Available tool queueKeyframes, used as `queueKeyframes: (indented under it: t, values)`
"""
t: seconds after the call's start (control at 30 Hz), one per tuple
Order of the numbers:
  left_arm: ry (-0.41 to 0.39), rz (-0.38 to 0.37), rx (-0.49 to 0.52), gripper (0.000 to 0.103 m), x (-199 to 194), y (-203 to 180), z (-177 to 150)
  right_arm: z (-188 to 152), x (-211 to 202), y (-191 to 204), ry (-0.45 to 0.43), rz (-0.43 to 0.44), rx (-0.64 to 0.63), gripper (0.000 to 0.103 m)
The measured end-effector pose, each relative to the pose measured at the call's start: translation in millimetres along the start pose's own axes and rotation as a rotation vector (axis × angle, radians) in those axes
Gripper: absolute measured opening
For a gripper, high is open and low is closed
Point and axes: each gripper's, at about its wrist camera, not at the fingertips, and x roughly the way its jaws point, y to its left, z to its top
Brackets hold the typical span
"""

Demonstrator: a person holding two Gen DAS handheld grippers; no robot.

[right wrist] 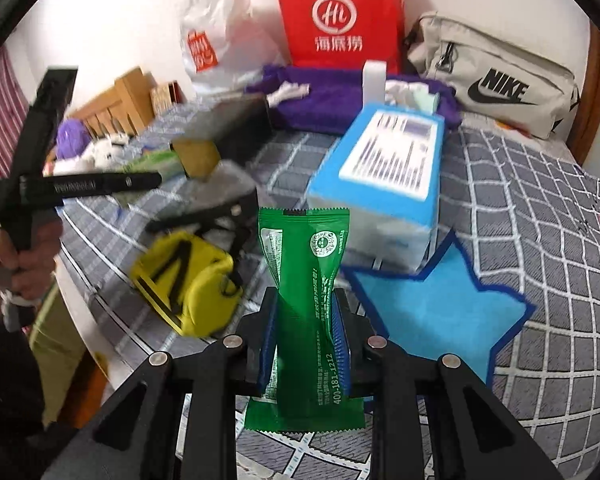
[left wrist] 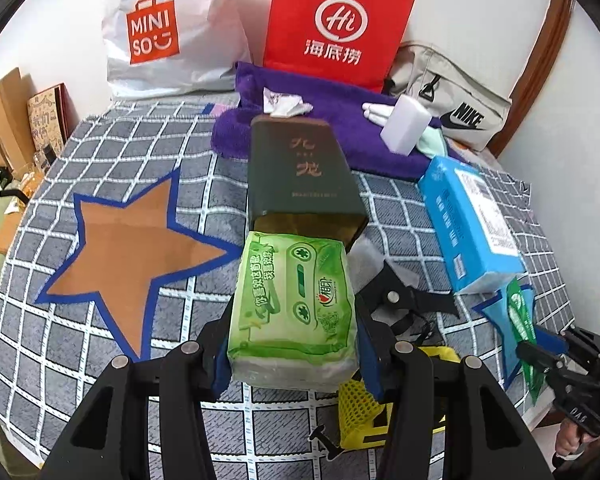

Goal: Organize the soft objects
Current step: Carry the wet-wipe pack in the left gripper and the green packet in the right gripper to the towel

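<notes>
Grey checked bedding covers the bed, with white walls behind. From the left wrist view, the left tool pinches a green tissue pack between its blue pads, the pack's far end at the open mouth of a dark green box. Beside it on the left lies a brown star patch. Only this view shows the right tool from outside, off to the right, with a green sachet hanging in it.

From the right wrist view, the right tool is pressed onto that green sachet, which is squeezed narrow at its middle. Just beyond stands a blue tissue box, and a blue star patch lies to the right. Only here does a hand show, gripping the left tool's handle, and a yellow pouch is seen whole. Farther back lie a purple towel, a red paper bag, a white plastic bag and a grey Nike bag.
</notes>
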Motion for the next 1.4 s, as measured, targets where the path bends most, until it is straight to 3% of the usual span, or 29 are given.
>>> queueKeyframes:
  t: [0.6, 1.4]
  values:
    - [-0.071, -0.003, 0.001, 0.049, -21.7, -4.6, 49.0, 77.1, -18.8, -16.6, -0.100, -0.029, 0.006, 0.025]
    - [-0.106, 0.008, -0.007, 0.049, 5.2, -4.3, 128.1, 177.7, 27.8, -69.9, -0.111, -0.070, 0.072, 0.026]
